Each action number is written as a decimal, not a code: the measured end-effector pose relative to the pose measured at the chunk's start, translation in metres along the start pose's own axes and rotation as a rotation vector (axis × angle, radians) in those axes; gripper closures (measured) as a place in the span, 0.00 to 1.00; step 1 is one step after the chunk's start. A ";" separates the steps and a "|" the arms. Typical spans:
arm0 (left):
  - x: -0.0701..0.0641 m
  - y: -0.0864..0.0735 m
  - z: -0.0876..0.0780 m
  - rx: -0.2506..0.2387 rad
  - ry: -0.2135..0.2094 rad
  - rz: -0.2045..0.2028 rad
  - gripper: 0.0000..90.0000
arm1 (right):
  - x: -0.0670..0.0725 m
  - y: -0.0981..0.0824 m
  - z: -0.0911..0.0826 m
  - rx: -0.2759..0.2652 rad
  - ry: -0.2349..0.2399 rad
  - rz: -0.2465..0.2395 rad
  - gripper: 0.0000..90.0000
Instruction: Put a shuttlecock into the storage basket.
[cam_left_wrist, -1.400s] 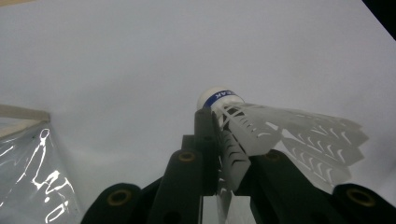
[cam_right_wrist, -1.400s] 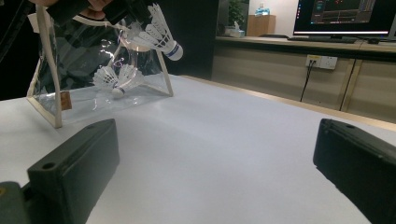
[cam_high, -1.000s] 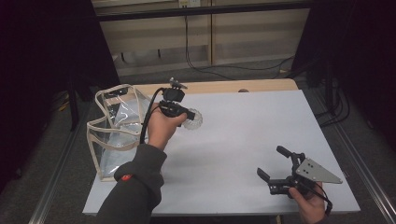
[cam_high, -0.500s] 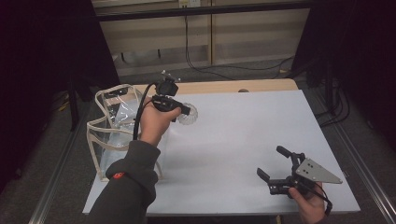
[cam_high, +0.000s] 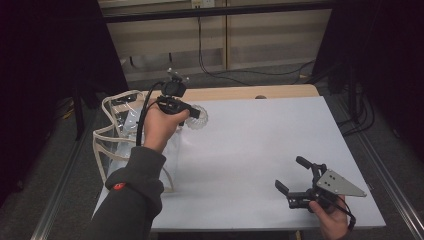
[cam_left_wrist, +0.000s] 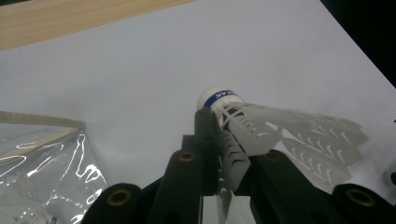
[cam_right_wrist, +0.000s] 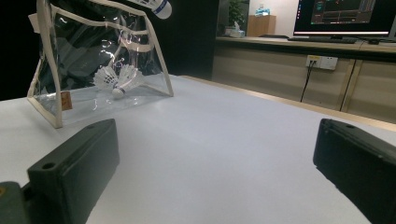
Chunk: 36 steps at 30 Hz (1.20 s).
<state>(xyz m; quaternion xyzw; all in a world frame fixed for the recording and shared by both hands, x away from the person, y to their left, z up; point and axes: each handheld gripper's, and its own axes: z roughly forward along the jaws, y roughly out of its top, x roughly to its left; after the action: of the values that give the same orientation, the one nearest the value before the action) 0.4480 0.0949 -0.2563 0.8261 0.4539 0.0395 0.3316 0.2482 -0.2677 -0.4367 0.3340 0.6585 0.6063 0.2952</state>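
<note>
The left hand-held gripper (cam_high: 192, 114) appears in the upper left of the high view, held above the desk (cam_high: 260, 150) by the person's left hand (cam_high: 161, 127). Its jaws are clamped on a white shuttlecock (cam_high: 196, 117). In the left gripper view the shuttlecock (cam_left_wrist: 261, 128) sits at centre right of the frame. The jaws grip its feather skirt just behind the cork, and the rounded white cork with its blue band points toward the upper centre of the frame. The skirt fans out toward the right edge of that frame. The shuttlecock is clear of the desk surface.

A transparent bag (cam_high: 125, 145) with cream-coloured edging stands upright at the left edge of the desk, just beside and below the left hand in the high view. In the right gripper view the bag (cam_right_wrist: 100, 60) occupies the upper left of the frame. Shuttlecocks (cam_right_wrist: 116, 78) already lie inside it on its floor; their exact number cannot be told. A part of the held shuttlecock, with its blue band (cam_right_wrist: 159, 7), shows at the top edge of that frame, above the bag opening.

The right hand-held gripper (cam_high: 295, 177) is in the lower right of the high view, held low over the desk, well apart from the bag. Its jaws stand wide apart, with nothing between them.
</note>
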 end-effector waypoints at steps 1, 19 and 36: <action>0.000 0.000 -0.001 0.000 0.000 0.000 0.95 | 0.000 0.000 0.000 0.001 -0.001 0.001 0.00; 0.002 0.005 -0.009 0.010 -0.010 0.002 0.95 | 0.000 0.000 0.000 0.001 0.000 -0.001 0.00; 0.003 0.009 -0.018 0.000 -0.005 -0.001 0.95 | 0.000 0.000 0.000 0.002 0.000 0.002 0.00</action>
<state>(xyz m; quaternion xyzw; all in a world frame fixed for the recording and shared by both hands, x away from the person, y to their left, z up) 0.4496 0.1033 -0.2376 0.8259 0.4537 0.0374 0.3327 0.2484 -0.2677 -0.4369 0.3351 0.6588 0.6059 0.2942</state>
